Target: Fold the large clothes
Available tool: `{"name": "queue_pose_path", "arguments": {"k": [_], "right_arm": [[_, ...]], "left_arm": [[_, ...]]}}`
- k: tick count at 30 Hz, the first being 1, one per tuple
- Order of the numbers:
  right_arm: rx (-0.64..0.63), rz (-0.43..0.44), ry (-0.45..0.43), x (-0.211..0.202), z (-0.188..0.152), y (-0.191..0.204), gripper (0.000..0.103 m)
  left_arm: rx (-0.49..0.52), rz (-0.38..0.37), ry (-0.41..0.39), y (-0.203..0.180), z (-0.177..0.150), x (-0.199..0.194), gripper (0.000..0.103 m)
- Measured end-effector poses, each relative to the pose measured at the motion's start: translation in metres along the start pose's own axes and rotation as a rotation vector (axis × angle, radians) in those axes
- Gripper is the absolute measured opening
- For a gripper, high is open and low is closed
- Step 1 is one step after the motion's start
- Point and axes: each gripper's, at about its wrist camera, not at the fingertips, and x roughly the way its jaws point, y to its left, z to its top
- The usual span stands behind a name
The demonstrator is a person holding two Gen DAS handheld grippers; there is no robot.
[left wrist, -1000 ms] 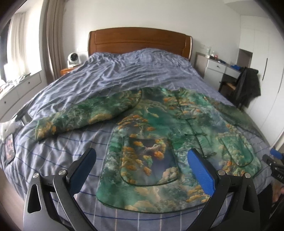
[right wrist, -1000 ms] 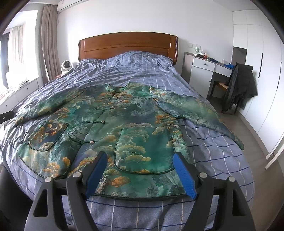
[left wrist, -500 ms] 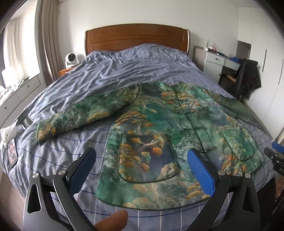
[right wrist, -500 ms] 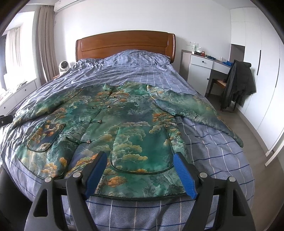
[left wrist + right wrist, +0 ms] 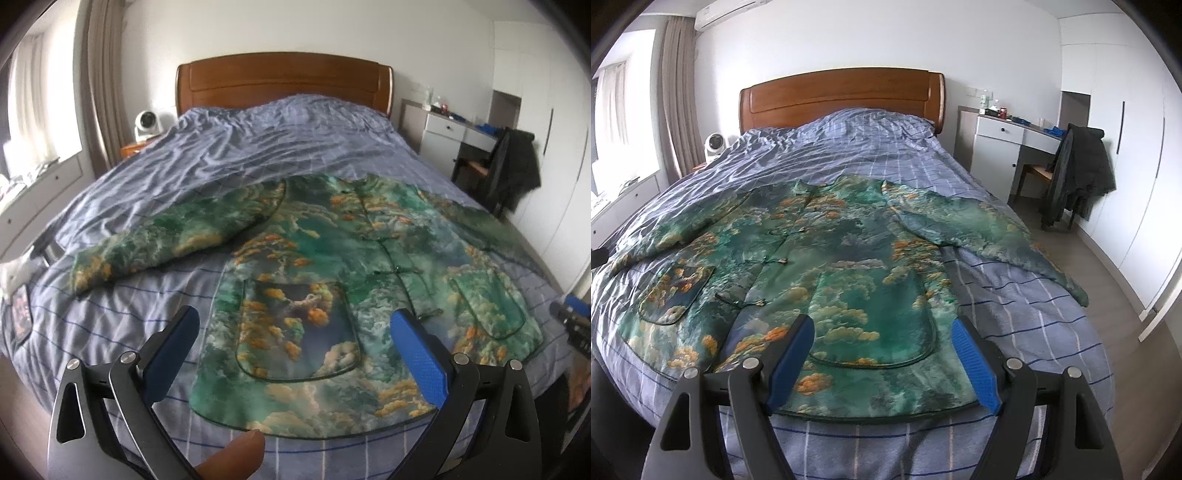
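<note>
Two tongs in view, both mine, both poised over the foot of the bed (image 5: pixel 1052 332) with nothing between their blue pads. Left tongs (image 5: pixel 295 354): jaws spread wide, hovering above the near hem of the jacket (image 5: pixel 332 277), not touching it. Right tongs (image 5: pixel 882 358): jaws likewise wide apart, hanging over the hem on the other side of the garment, clear of the cloth. The jacket, green with an orange and cream cloud print, lies flat and face up on the blue checked duvet (image 5: pixel 221 166), collar toward the wooden headboard (image 5: pixel 842 92), hem toward me. Front closed by small knotted fastenings down the middle. Two patch pockets show, one on each front panel. Both sleeves are spread outward: one reaches toward the window side, the other (image 5: pixel 997 236) runs to the bed edge by the floor, its cuff hanging just over. From the left wrist view a fingertip (image 5: pixel 236 454) of mine shows at the bottom edge, under the tongs, and the tip of the right tongs peeks in at the far right. Beside the bed: a white desk (image 5: pixel 1008 129) with a dark coat (image 5: pixel 1078 173) draped over its chair, and a small white fan (image 5: pixel 146 123) near the headboard.
</note>
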Motion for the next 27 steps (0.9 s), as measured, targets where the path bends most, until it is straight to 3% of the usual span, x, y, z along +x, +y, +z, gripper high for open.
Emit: {"name": "queue_pose_path", "arguments": {"k": [10,18,27], "right_arm": [[0.063,-0.069,-0.01,0.005,0.008,-0.046,0.079],[0.075,-0.123,-0.031,0.01,0.026,-0.088,0.079],[0.214,-0.122,0.036,0.042,0.035,-0.155,0.079]], "left_arm": [[0.03,-0.022,0.026,-0.013,0.004,-0.002,0.103],[-0.022,-0.028,0.045,-0.007,0.006,0.004,0.103],[-0.031,-0.032,0.038,-0.002,0.002,0.003,0.103]]}}
